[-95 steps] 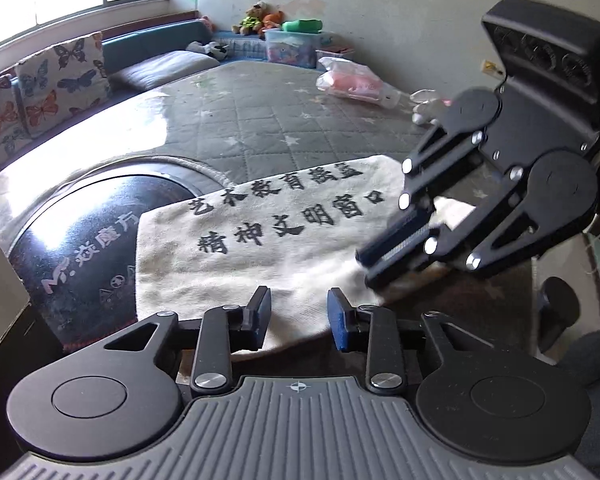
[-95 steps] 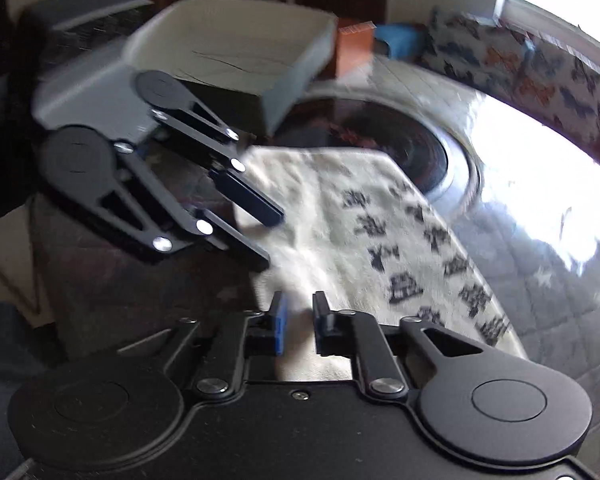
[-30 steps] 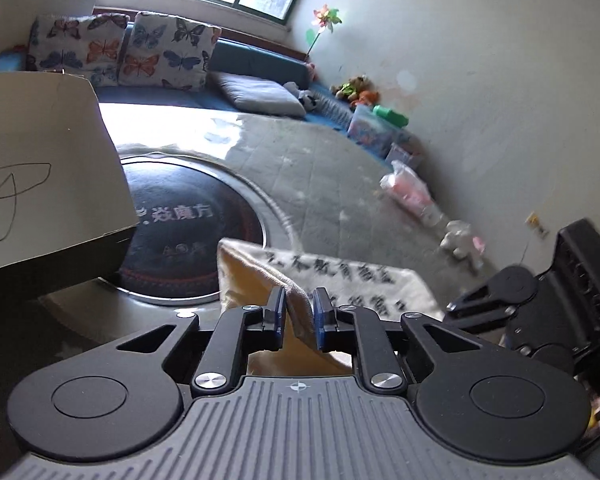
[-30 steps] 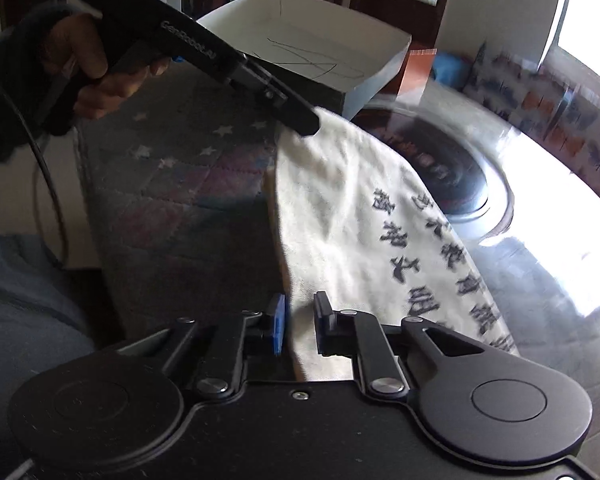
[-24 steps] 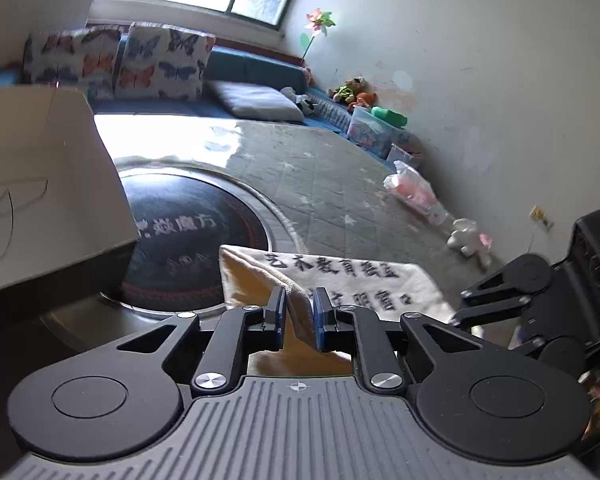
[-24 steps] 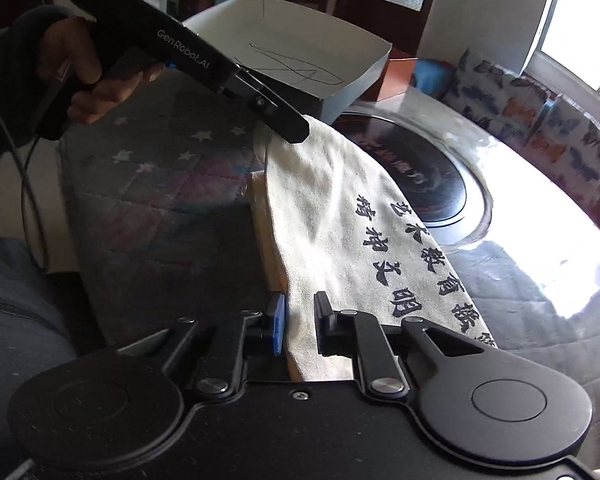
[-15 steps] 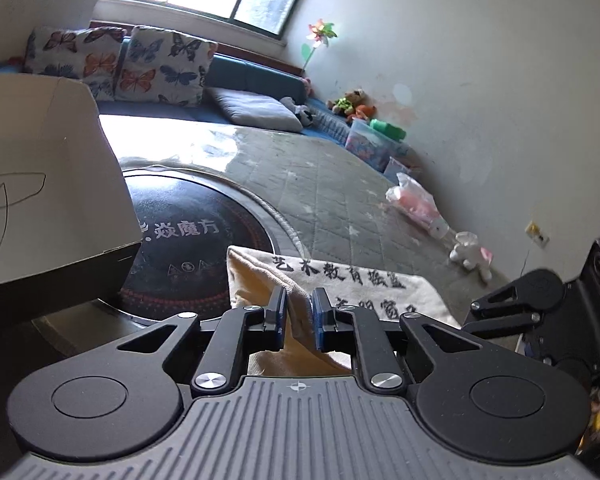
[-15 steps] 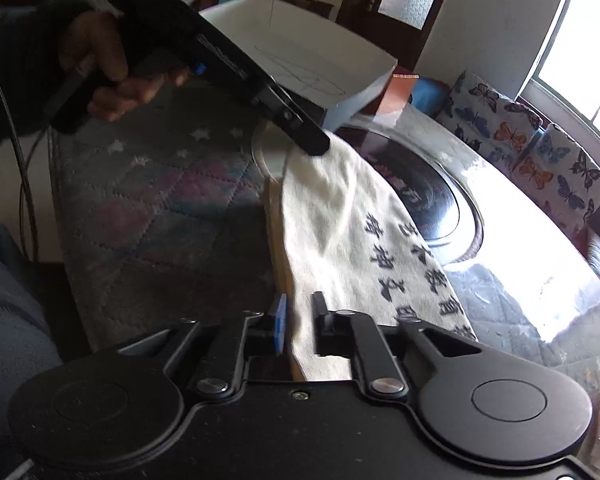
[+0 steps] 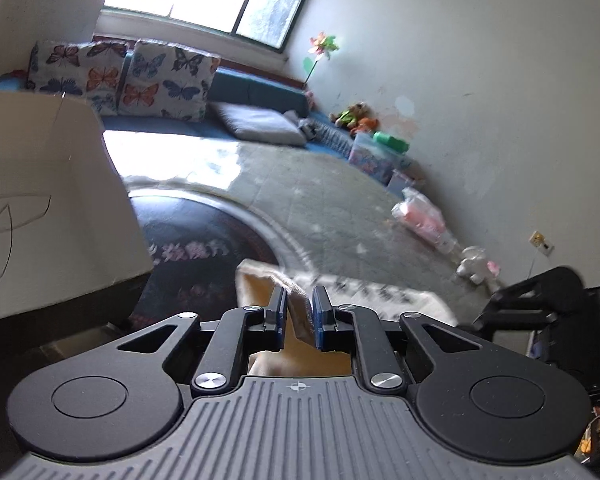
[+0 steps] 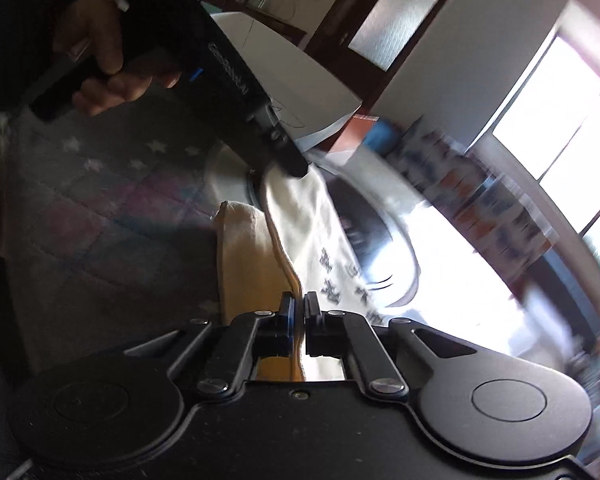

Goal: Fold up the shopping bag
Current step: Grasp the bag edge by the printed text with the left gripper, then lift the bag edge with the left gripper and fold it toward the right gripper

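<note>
A home living room is showing: butterfly-print cushions [image 9: 124,76] are lining a window bench, soft toys [image 9: 354,116] are sitting by the wall, and a pinwheel [image 9: 322,46] is standing nearby.

Both wrist views look closely along their jaws, sharing the bag [image 9: 364,292].

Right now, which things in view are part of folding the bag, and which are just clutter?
In the job:
- cloth bag, one edge lifted
- left tool, clamped on the bag's edge
- right tool, shut on the bag's edge

Lying about:
- white box
- butterfly cushions
- toy bin
- pink packet
- pinwheel
</note>
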Motion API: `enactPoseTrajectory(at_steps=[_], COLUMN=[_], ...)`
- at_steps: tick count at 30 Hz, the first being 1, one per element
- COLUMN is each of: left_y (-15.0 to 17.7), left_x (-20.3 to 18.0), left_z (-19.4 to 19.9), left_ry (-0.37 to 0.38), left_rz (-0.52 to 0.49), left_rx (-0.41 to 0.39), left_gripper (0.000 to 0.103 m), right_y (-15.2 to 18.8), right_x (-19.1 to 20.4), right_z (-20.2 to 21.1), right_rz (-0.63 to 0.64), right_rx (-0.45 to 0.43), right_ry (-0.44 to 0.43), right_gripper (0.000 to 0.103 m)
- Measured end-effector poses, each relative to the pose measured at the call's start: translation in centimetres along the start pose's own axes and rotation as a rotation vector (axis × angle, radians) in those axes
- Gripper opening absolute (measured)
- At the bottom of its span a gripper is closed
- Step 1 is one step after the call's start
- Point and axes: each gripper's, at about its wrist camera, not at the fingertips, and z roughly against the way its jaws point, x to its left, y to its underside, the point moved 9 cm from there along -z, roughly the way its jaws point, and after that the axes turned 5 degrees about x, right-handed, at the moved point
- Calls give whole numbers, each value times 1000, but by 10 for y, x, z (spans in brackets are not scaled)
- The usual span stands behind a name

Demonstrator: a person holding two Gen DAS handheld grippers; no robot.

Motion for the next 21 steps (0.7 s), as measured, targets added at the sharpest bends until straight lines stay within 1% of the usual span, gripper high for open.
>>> enactPoseTrajectory(at_steps=[3, 6, 8, 10, 13, 15, 16, 18, 20, 21], left_y=[12, 10, 8, 5, 1, 2, 3, 7, 8, 9], left_x=[5, 10, 9, 8, 5, 5, 4, -2, -9, -12], left_z=[-12, -16, -18, -19, -16, -14, -13, -6, 0, 4], left_ry=[-35, -22, -27, -31, -8, -12, -14, -17, -9, -5], left_rz=[-15, 12, 2, 0, 21, 13, 3, -59, -101, -122], left_rx=[29, 22, 23, 23, 6, 6, 5, -8, -29, -40], left_gripper=[14, 15, 15, 15, 16, 18, 19, 21, 22, 22], right_y=[12, 16, 15, 14, 12, 11, 10, 9, 9, 9], right_x=[12, 18, 16, 13, 9, -2, -7, -20, -32, -35], right_z=[-19, -24, -27, -29, -31, -29, -29, -28, -30, -30], right_rz=[27, 54, 40, -1, -38, -134, -164, -225, -296, -306], right_rx=[36, 45, 50, 55, 58, 60, 61, 58, 70, 72], right_ry=[-4, 6, 0, -19, -28, -63, -70, -65, -90, -88], right_gripper=[5, 5, 5, 5, 5, 5, 5, 5, 5, 5])
